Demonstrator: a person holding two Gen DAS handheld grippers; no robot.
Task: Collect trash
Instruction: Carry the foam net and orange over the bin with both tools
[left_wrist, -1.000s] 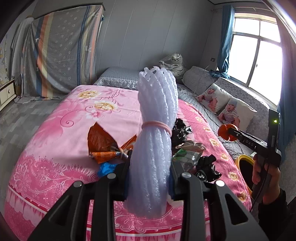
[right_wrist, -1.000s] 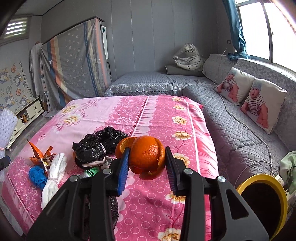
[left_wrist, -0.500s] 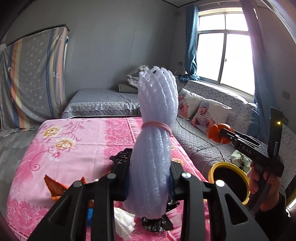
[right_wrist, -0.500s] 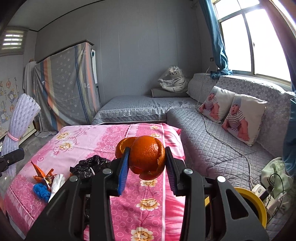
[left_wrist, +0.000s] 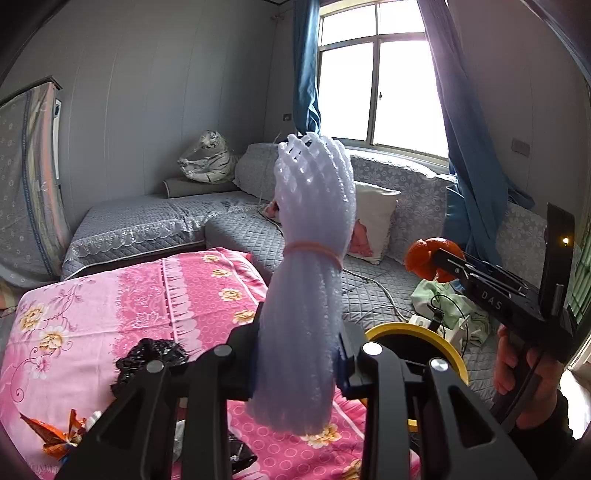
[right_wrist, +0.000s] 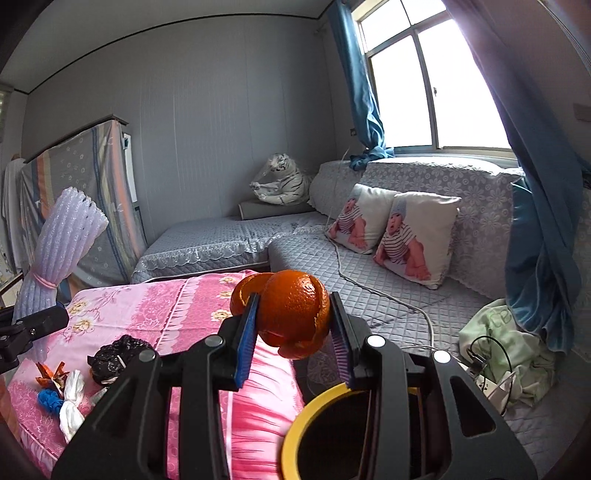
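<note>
My left gripper (left_wrist: 297, 363) is shut on a bundle of white foam netting (left_wrist: 310, 258) tied with a pink rubber band; the bundle stands upright between the pads. My right gripper (right_wrist: 293, 332) is shut on an orange peel (right_wrist: 295, 314). In the left wrist view the right gripper (left_wrist: 436, 264) shows at the right with the orange peel (left_wrist: 419, 258), held by a hand (left_wrist: 524, 373). A yellow-rimmed black bin (right_wrist: 321, 432) sits just below the right gripper, beside the pink bed (right_wrist: 147, 314). The bin's rim (left_wrist: 406, 330) peeks out behind the left gripper. The foam bundle (right_wrist: 62, 251) appears at far left in the right wrist view.
On the pink bed lie a black plastic bag (right_wrist: 118, 354), an orange wrapper (right_wrist: 48, 371), a blue scrap (right_wrist: 50, 400) and a white bag (right_wrist: 72, 406). A grey sofa (right_wrist: 369, 288) with baby-print pillows (right_wrist: 417, 240), cables and a green cloth (right_wrist: 506, 343) lies beyond the bin.
Both grippers have swung right and risen, away from the trash on the bed toward the yellow-rimmed bin. Each keeps its hold, the left on the foam bundle, the right on the peel.
</note>
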